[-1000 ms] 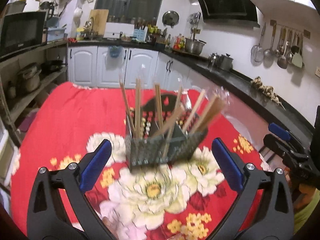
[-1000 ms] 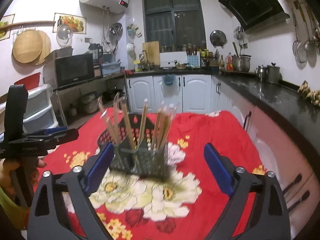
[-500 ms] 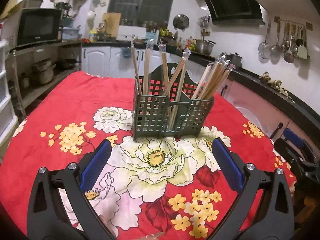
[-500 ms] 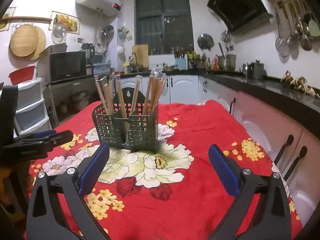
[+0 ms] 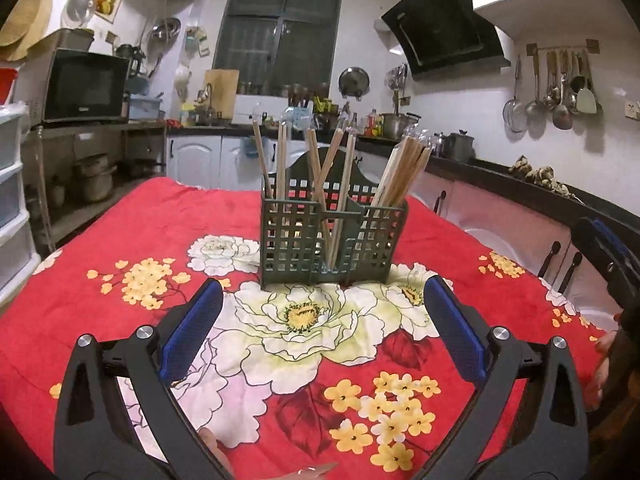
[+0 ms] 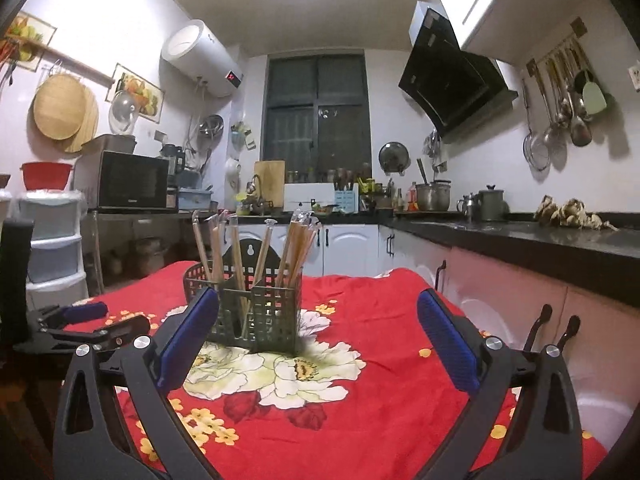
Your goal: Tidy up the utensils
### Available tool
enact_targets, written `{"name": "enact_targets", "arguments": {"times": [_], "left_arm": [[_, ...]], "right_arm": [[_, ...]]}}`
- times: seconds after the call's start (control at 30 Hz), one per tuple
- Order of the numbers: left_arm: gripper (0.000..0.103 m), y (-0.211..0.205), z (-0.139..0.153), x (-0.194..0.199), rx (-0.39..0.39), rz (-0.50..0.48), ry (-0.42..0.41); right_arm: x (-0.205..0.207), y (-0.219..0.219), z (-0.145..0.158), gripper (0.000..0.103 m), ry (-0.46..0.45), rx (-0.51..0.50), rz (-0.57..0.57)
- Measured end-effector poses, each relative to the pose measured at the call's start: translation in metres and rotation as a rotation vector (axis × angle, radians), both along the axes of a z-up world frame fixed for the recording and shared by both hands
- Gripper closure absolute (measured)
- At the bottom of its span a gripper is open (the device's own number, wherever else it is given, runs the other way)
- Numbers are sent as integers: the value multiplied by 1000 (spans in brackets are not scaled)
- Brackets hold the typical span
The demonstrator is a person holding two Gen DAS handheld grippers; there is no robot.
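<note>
A dark green lattice utensil holder [image 5: 333, 236] is seen upright on the red floral tablecloth [image 5: 132, 220], ahead of both grippers and touched by neither. Wooden chopsticks [image 5: 404, 174] are stood in its compartments — loosely fanned on the left, bundled tightly on the right. The left gripper [image 5: 322, 326] is held with jaws spread wide and empty; the right gripper [image 6: 318, 340] likewise — nothing is gripped.

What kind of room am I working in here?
A home kitchen, most likely: a range hood over the dark counter, ladles hanging on the wall, and a microwave on a shelf.
</note>
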State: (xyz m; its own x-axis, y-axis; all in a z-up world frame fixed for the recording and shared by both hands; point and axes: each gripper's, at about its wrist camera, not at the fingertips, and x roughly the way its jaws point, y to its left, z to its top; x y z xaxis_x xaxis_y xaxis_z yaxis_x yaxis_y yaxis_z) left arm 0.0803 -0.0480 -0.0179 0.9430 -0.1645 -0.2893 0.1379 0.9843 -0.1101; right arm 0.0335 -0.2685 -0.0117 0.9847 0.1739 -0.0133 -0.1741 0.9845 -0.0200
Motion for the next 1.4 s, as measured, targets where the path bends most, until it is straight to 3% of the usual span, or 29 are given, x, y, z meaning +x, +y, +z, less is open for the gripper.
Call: {"name": "enact_targets", "arguments": {"times": [0.33,1.4], "left_arm": [[10,2,2,-5,-8,9,-26],[10,6,3,-8,-8,36,-31]], "right_arm": [[4,-5,-7,6,26,36,-24],[4,2,-10,6,31,5,-32]]}}
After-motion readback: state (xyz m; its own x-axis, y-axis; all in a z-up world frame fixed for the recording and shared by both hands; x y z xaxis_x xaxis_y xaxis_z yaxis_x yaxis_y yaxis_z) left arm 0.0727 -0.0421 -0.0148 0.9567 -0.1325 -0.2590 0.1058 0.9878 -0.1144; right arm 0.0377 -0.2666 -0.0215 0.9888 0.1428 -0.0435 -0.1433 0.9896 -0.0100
